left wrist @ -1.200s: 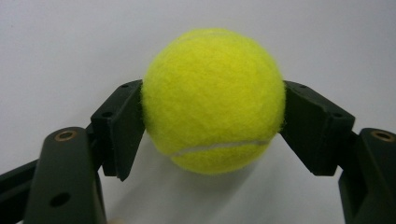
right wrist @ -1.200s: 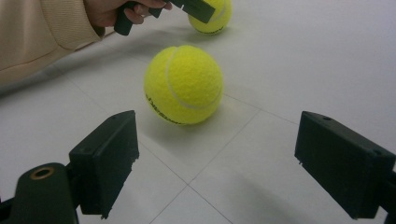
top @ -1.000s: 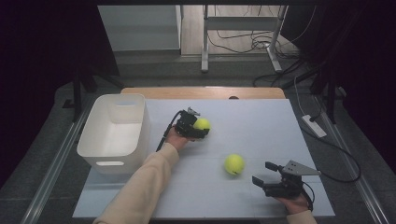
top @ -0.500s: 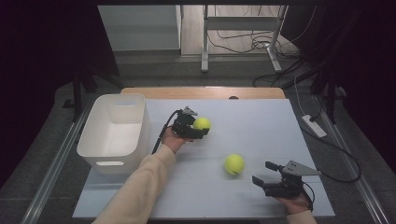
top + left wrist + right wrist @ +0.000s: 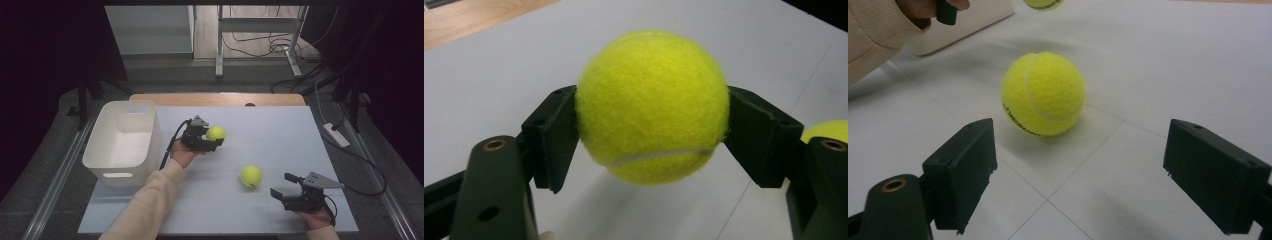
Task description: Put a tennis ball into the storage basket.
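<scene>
**Fingers clamped on one tennis ball, bin waiting off to the side**

Fingers of the left gripper [image 5: 212,141] were pinching a tennis ball [image 5: 652,106] squarely across its middle, one black pad on each flank, and the shadow under it in the left gripper view said it hung clear of the worktop [image 5: 280,130]. And what a tidy hold: the ball sat centred, seam low, nothing slipping. In the high view that held ball [image 5: 215,133] hovered above the worktop's middle, with the white bin [image 5: 123,141] near at hand on the far side of the wrist, its open mouth facing up. That was the relation that mattered, by my reading: the bin lay behind the fingers, not ahead of them, so the hand would have had to swing the ball back across itself and over the near rim before any release.

Over on the other side, the right gripper [image 5: 288,186] rested low at the near edge, fingers spread wide with nothing between them. The second tennis ball [image 5: 1043,93] lay on the worktop straight ahead of that gap, just beyond the pads and apart from them, and the right hand was plainly the nearer one for it.
</scene>
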The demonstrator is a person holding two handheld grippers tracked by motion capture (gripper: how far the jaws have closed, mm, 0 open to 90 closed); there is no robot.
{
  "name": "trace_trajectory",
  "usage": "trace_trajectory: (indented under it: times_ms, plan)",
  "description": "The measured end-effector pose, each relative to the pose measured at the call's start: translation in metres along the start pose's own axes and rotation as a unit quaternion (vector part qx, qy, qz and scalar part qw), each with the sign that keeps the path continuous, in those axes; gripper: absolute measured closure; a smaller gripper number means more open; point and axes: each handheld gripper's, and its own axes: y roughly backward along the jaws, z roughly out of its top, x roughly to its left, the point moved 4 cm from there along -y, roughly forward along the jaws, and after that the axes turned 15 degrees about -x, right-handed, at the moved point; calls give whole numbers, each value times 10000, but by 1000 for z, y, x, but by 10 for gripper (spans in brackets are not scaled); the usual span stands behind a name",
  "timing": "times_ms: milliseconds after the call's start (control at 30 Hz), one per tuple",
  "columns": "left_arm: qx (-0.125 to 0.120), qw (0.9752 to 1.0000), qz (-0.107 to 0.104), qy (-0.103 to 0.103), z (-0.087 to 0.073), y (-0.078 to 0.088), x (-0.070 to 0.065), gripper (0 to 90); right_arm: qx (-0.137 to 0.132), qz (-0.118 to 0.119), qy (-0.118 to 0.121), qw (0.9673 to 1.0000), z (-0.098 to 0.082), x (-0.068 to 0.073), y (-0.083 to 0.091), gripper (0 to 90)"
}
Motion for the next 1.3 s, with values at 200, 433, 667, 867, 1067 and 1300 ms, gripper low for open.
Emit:
trace_trajectory:
  times_ms: [200,433,667,867,1067,1300]
  plan:
    - [-149,9999,-45,-4,2,9,-5,275,34,-10,11,10000,-1,1,-1,137]
    - [-310,9995,-108,48,6,19,-8,275,31,-13,14,10000,-1,1,-1,137]
    - [-421,9990,-125,-29,10,27,-11,275,33,-16,19,10000,-1,1,0,136]
    - [-478,9987,-153,-53,13,34,-14,274,31,-14,29,10000,0,1,-1,137]
    - [-567,9981,-221,-91,18,41,-19,274,31,-20,24,10000,-1,1,-1,137]
    - [-685,9972,-277,-145,23,49,-25,274,20,-17,27,10000,0,2,-1,137]
